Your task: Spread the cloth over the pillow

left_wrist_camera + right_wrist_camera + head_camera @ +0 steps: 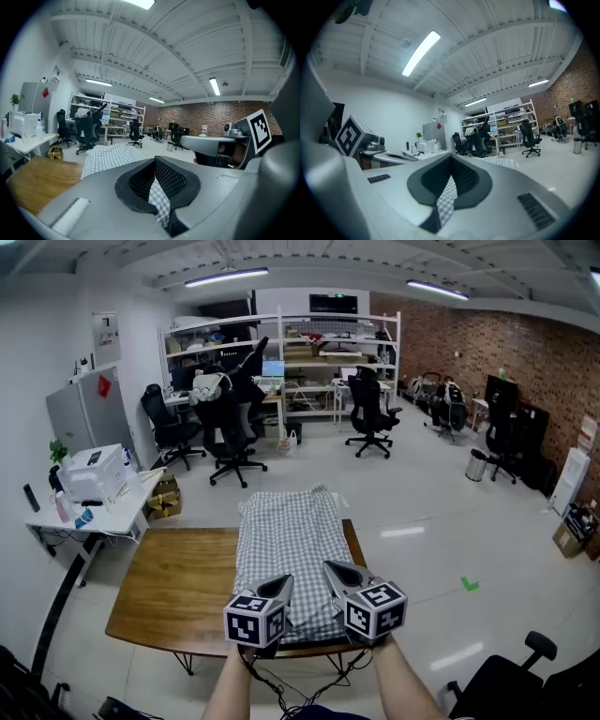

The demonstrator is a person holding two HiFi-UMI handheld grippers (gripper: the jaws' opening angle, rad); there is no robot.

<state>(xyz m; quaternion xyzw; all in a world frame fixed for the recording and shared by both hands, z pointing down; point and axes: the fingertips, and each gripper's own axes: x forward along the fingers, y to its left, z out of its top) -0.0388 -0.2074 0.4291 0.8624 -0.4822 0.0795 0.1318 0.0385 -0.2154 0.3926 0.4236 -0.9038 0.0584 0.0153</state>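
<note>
A grey-and-white checked cloth [286, 545] lies lengthwise over the pillow on the wooden table [173, 587]; the pillow itself is hidden beneath it. At the cloth's near edge my left gripper [283, 583] is shut on the cloth's near left corner, and a strip of checked cloth [159, 199] shows pinched between its jaws. My right gripper [330, 569] is shut on the near right corner, with checked cloth [446, 199] caught between its jaws. Both grippers sit side by side at the table's near edge, pointing away from me.
A white side table [89, 507] with a printer and bottles stands left of the wooden table. Several black office chairs [367, 418] and shelving [281, 352] fill the far room. A brick wall [525, 362] runs along the right. A black chair [516, 685] is near right.
</note>
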